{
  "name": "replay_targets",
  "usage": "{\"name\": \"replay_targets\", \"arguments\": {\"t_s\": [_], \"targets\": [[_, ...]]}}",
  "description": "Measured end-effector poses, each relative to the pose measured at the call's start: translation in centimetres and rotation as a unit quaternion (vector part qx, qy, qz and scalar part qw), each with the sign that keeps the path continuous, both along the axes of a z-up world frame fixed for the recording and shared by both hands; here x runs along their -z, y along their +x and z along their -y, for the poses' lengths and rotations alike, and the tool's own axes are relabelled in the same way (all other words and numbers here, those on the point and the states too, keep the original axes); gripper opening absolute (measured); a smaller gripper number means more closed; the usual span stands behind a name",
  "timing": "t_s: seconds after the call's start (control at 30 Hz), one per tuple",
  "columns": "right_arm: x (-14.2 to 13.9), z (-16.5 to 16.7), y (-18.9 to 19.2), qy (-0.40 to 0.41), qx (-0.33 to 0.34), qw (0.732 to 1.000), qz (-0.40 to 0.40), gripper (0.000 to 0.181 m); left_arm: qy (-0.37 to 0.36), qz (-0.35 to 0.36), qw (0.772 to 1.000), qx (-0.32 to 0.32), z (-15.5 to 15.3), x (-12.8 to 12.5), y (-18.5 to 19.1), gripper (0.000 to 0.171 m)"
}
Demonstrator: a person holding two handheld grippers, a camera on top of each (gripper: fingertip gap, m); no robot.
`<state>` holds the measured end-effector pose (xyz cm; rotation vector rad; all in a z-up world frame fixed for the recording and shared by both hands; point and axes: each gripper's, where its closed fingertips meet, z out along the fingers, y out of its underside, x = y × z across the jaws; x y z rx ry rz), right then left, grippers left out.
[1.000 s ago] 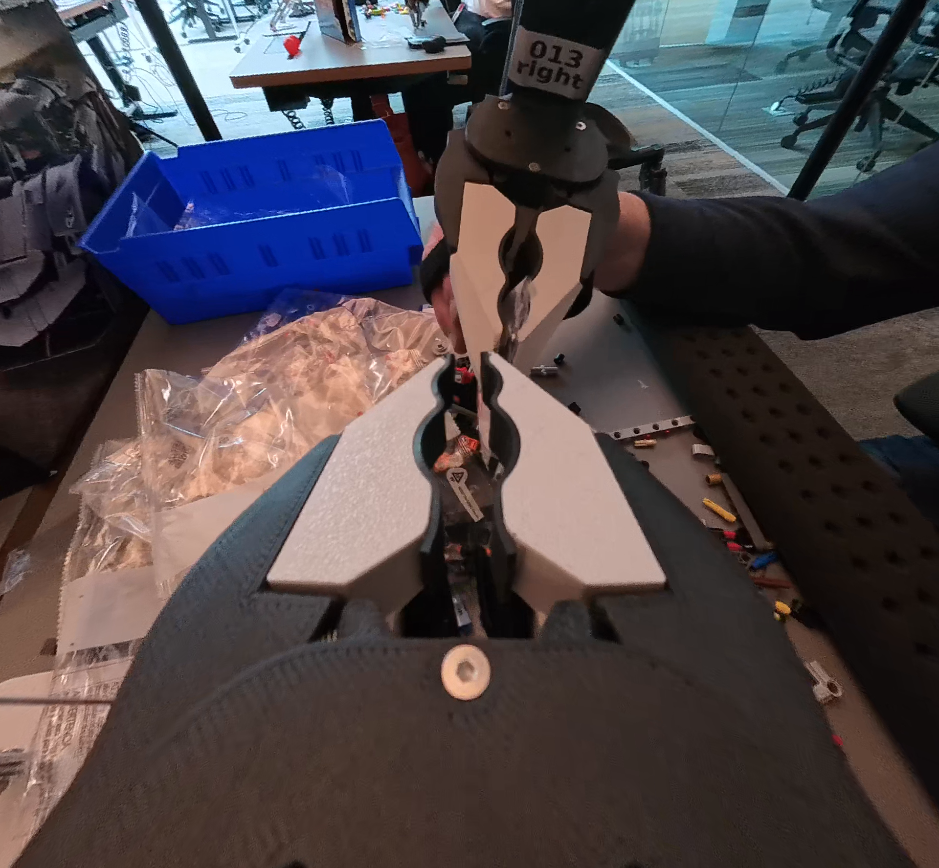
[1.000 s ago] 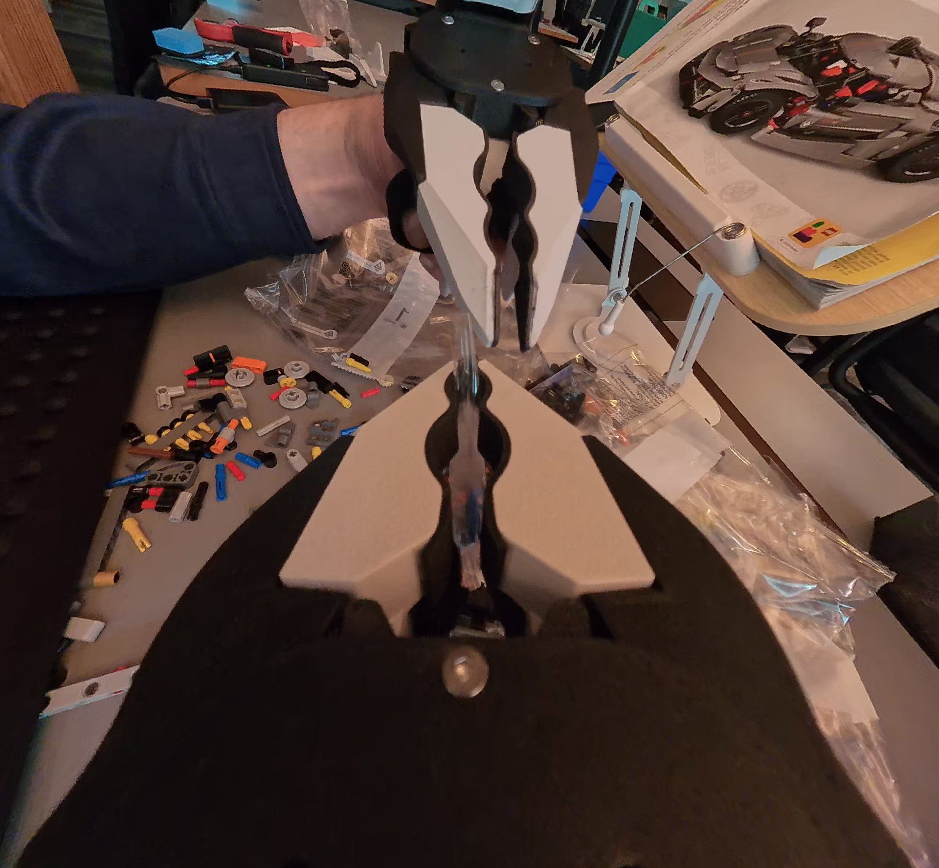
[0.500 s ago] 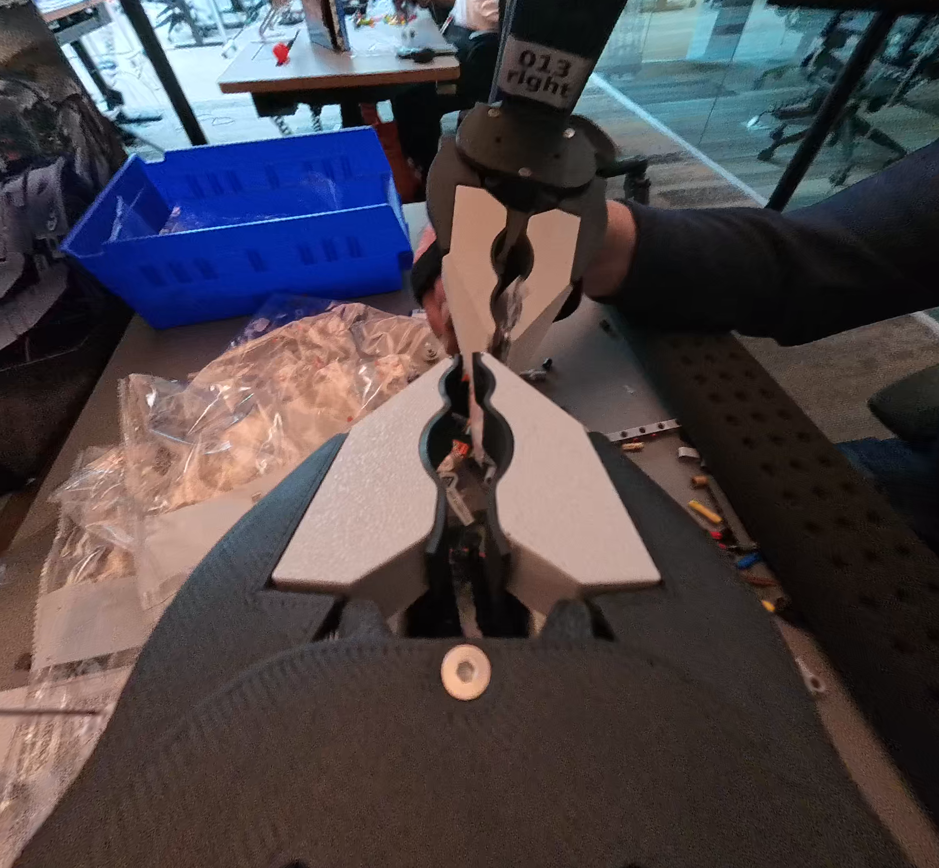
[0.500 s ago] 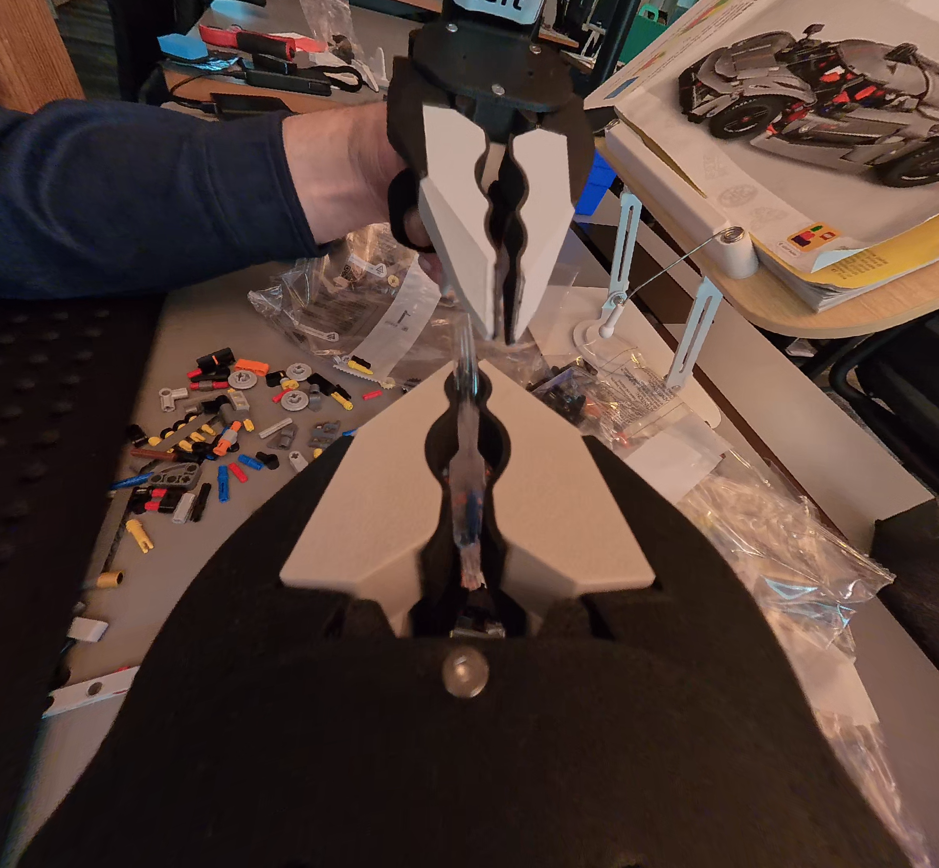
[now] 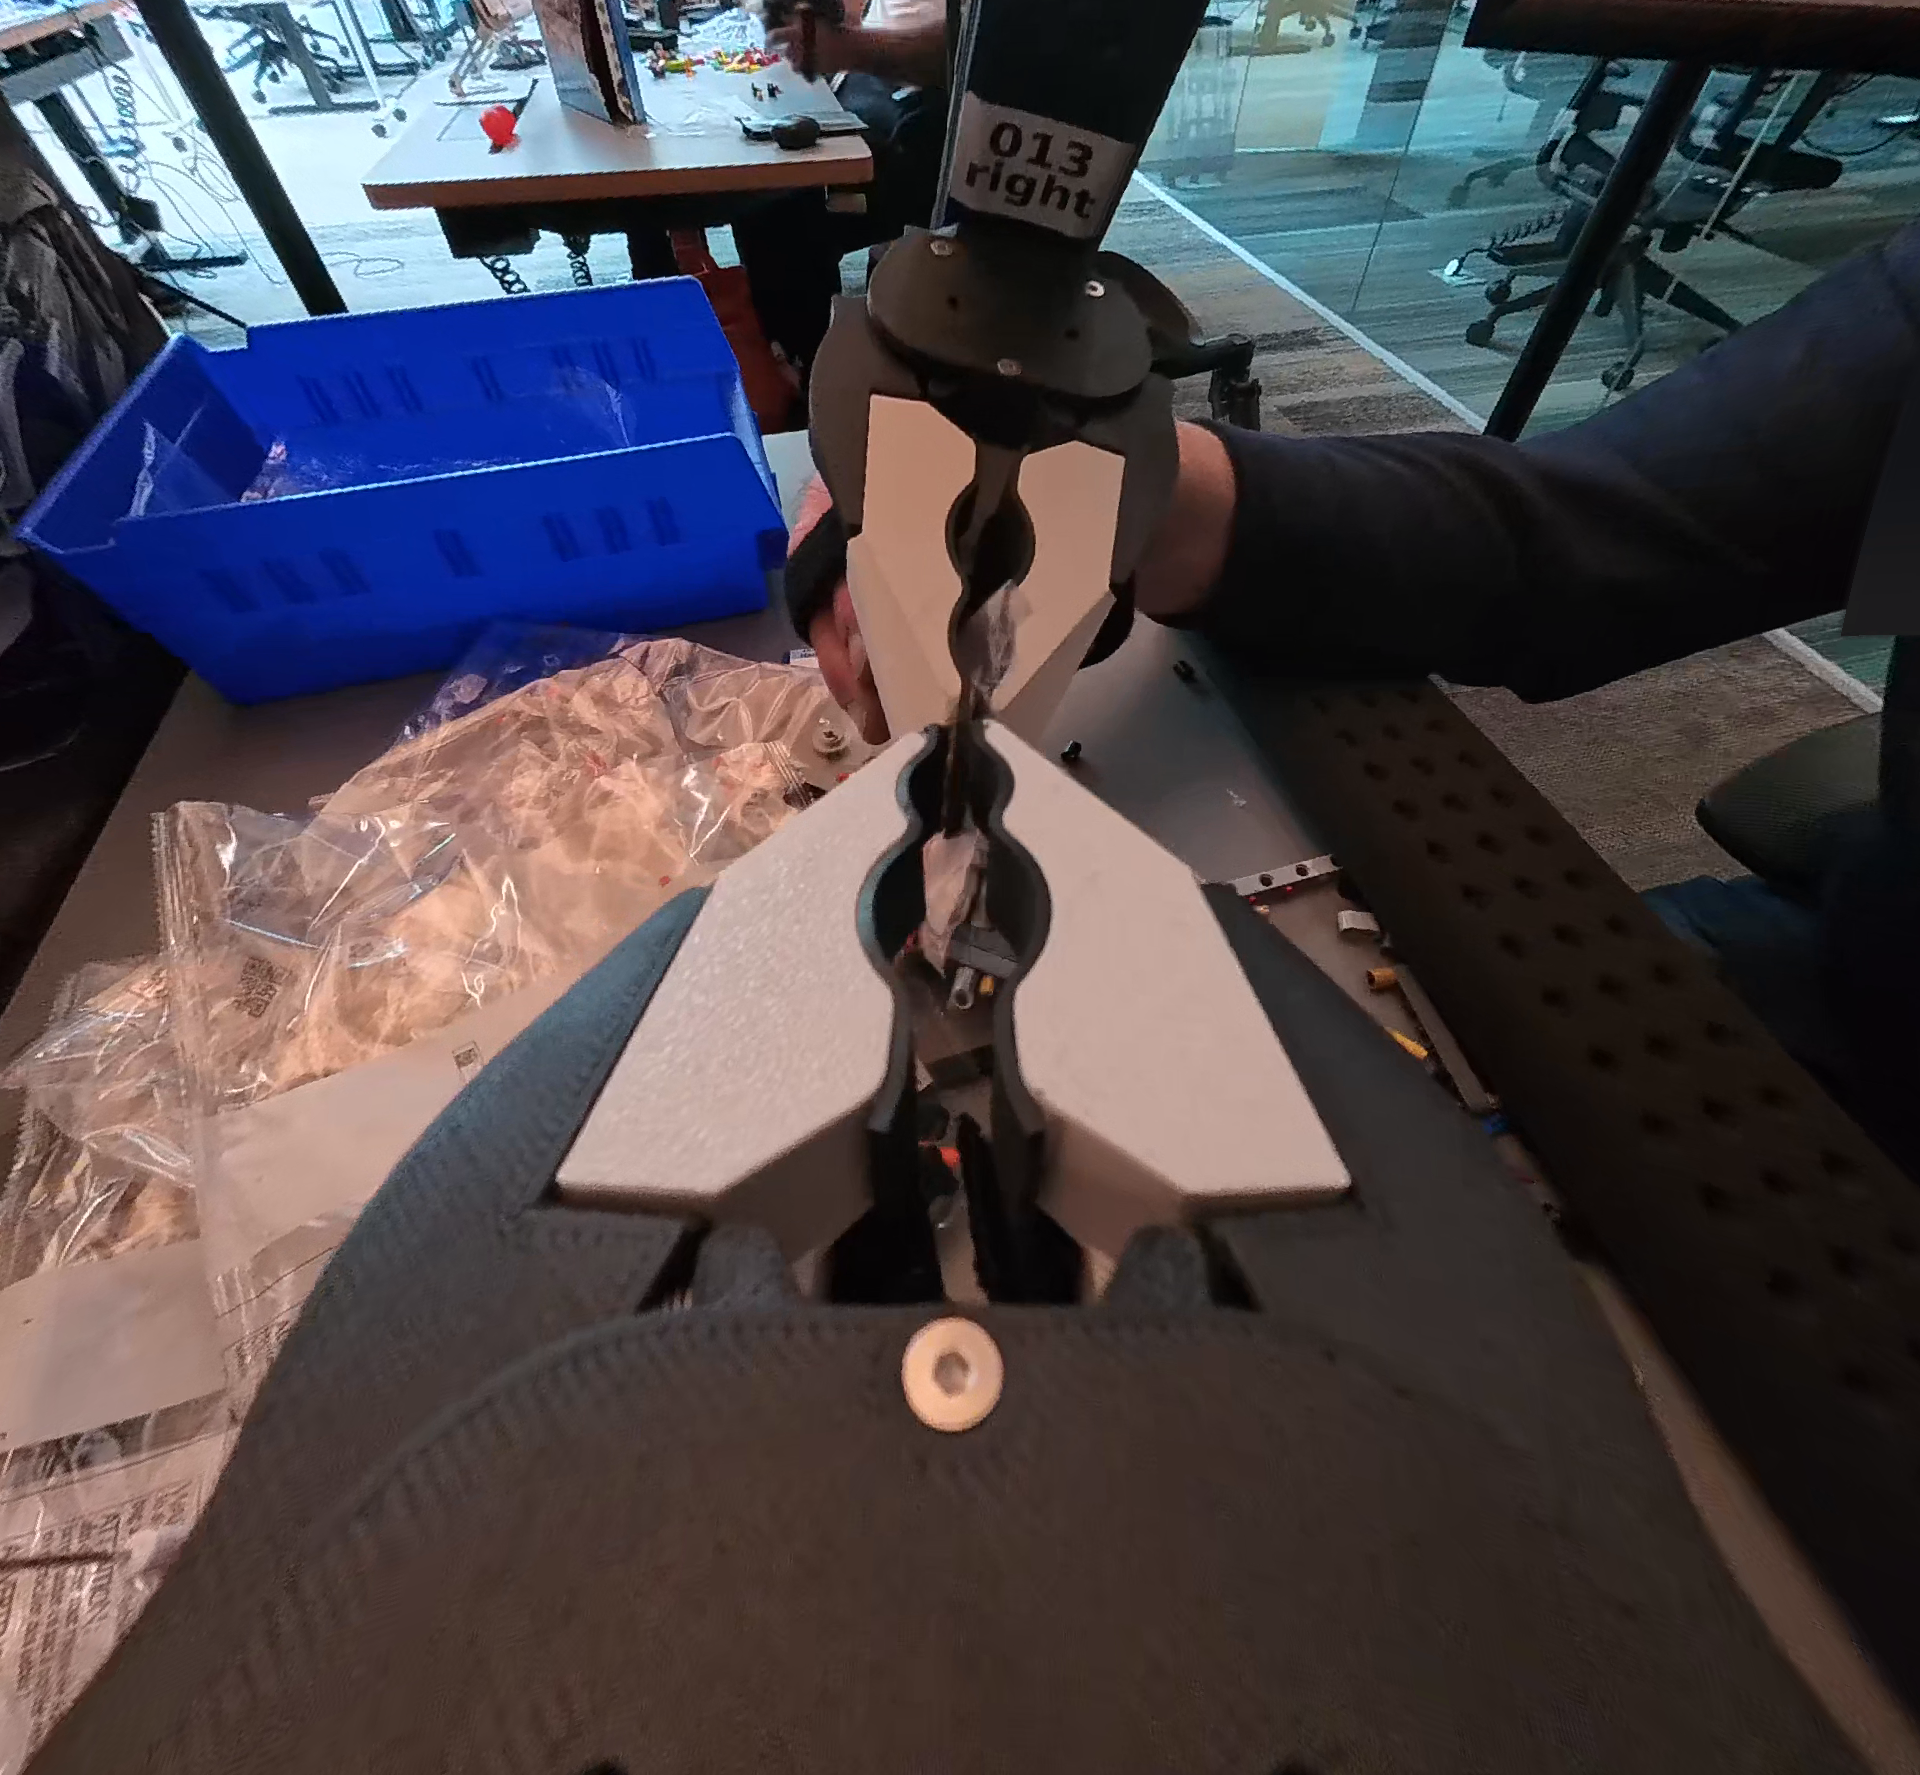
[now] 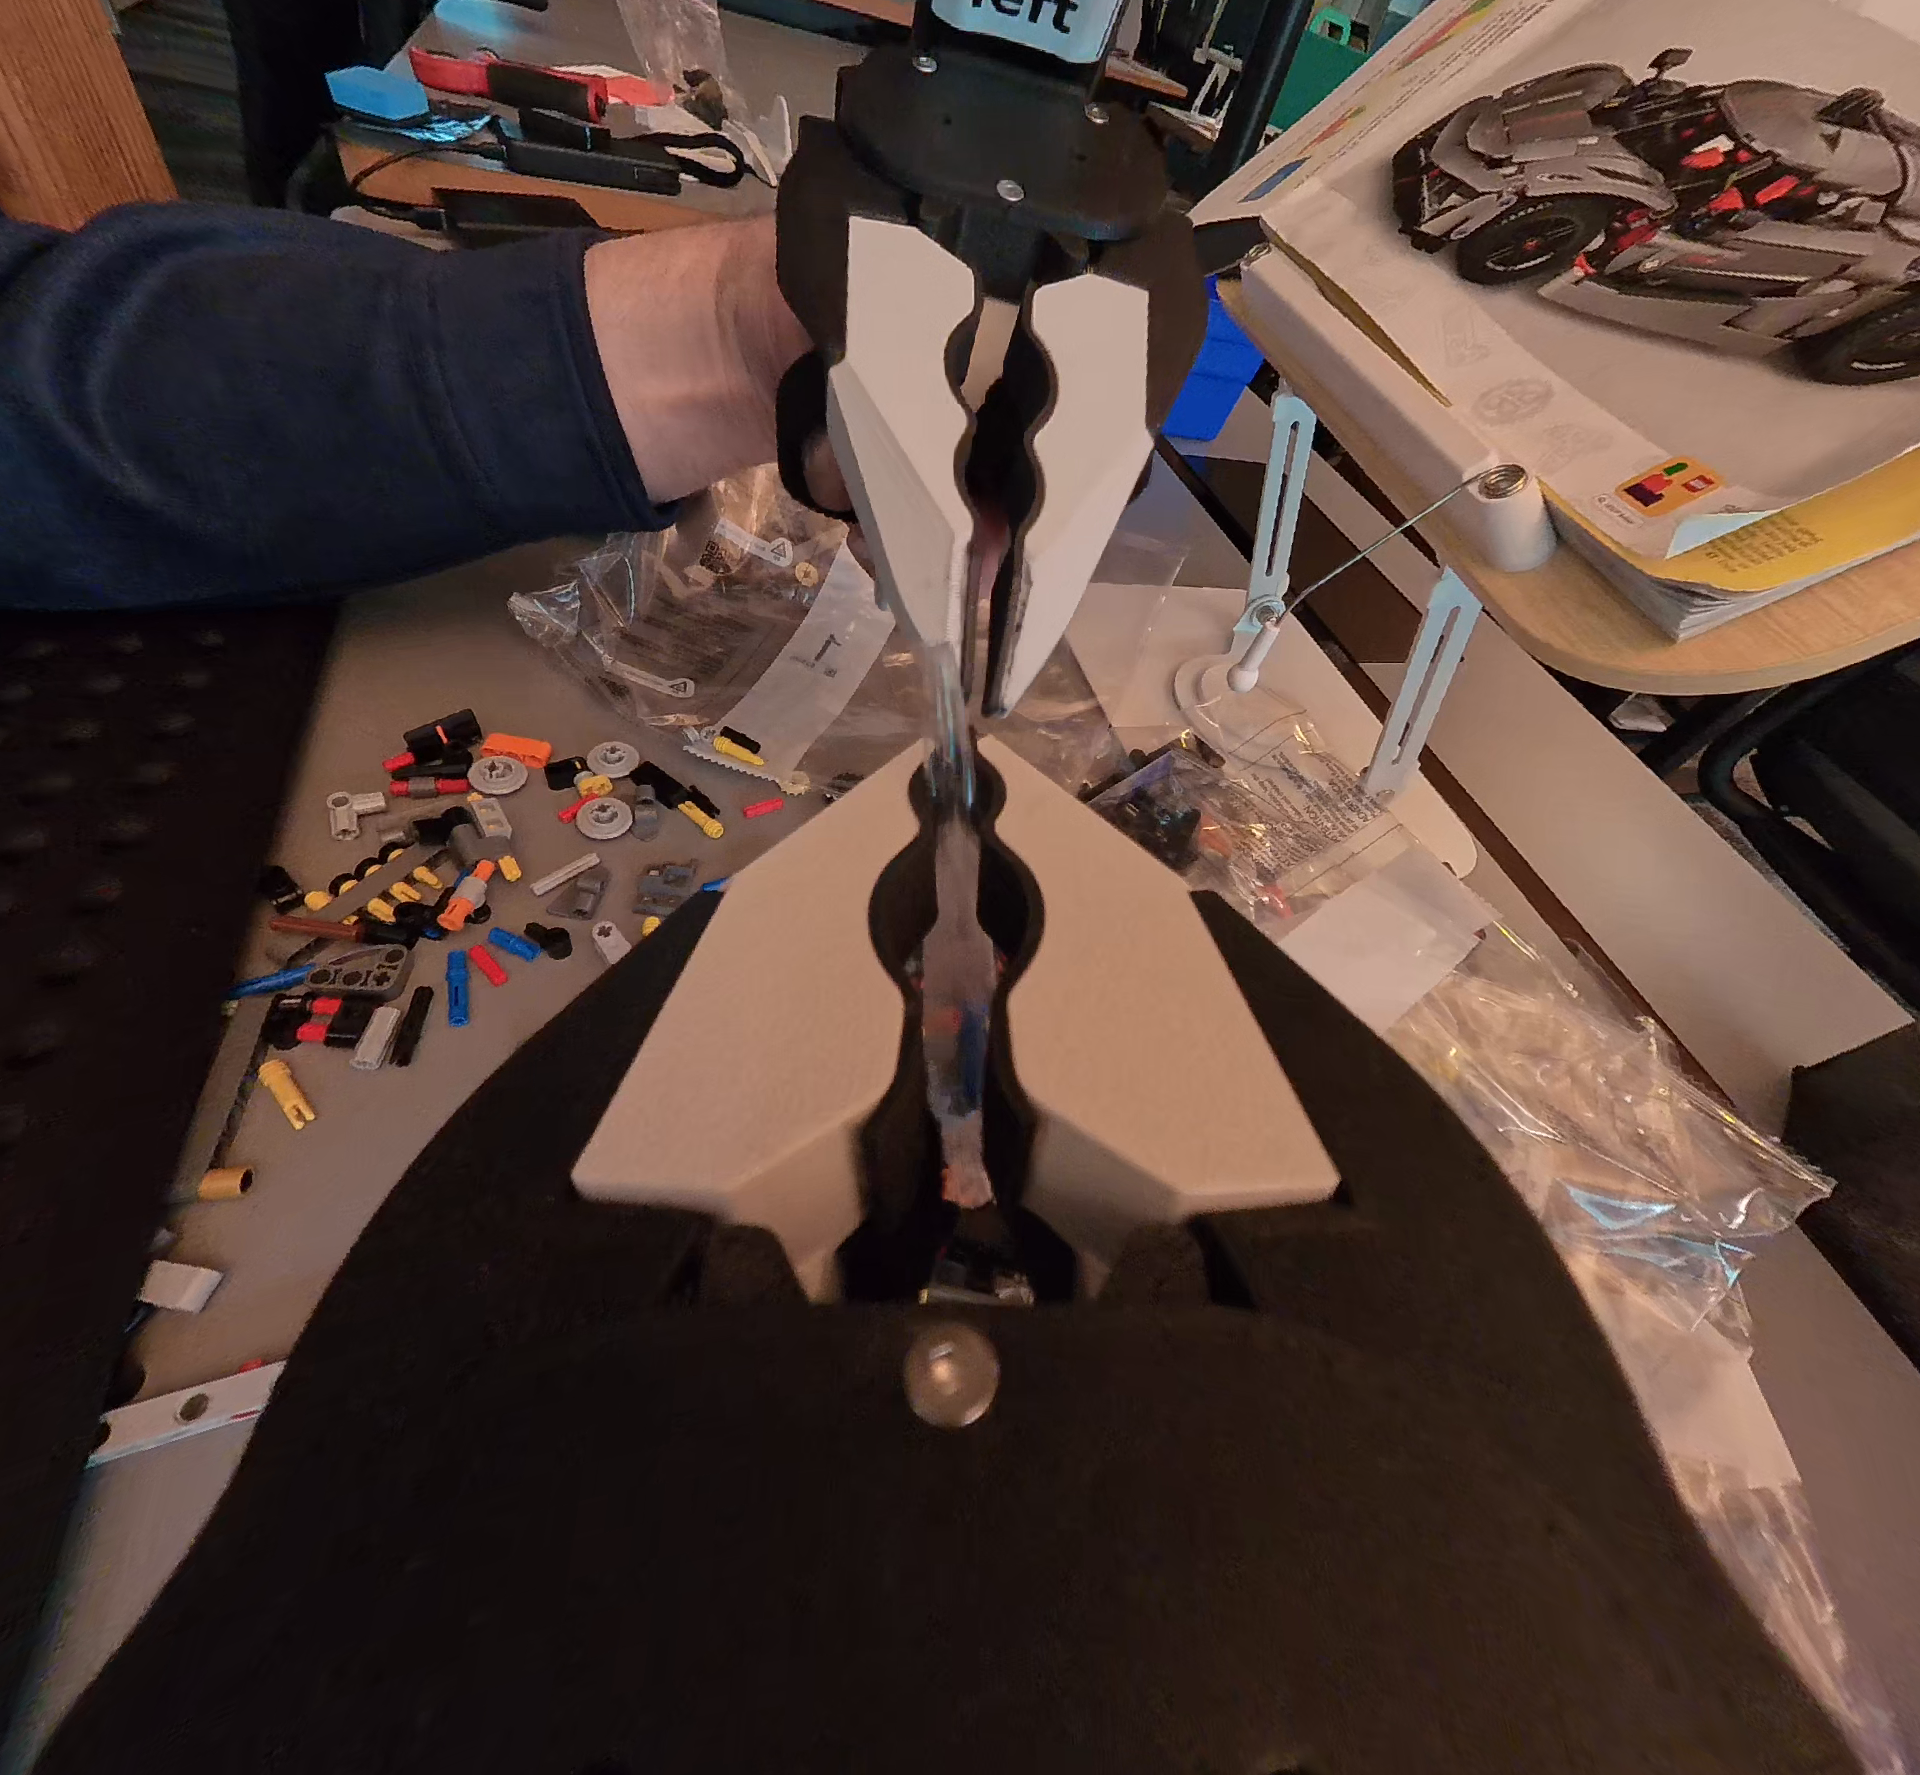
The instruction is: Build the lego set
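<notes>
Left of the right gripper (image 6: 956,769), loose coloured pieces (image 6: 436,904) are lying scattered on the table (image 6: 343,1195). Both grippers are clamping a small clear bag (image 6: 958,977), crumpled and holding red and blue bits, stretched between them tip to tip. Since a second ago the left gripper (image 5: 961,738) is standing closer.

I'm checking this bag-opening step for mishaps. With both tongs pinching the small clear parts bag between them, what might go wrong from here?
1. The small clear bag is clamped by both the left tongs and the right tongs above the table; if it tears suddenly, pieces may scatter.
2. Spilled parts could mix into the loose pieces already spread out below, or roll off the table edge.
3. The thin plastic may slip from one grip instead of tearing.
</notes>
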<state>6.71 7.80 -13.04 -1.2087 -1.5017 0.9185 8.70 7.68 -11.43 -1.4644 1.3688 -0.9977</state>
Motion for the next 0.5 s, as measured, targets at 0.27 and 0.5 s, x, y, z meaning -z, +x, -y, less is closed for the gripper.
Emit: {"name": "replay_targets", "arguments": {"t_s": [0.27,0.5], "targets": [[0.04,0.02,-0.02,-0.001,-0.001,1.000,0.000,0.000,0.004,-0.002,1.000,0.001,0.05,0.03,0.05,0.002],[0.03,0.05,-0.03,-0.003,-0.001,1.000,0.000,0.000,0.020,-0.012,1.000,-0.001,-0.10,0.25,0.18,0.000]]}}
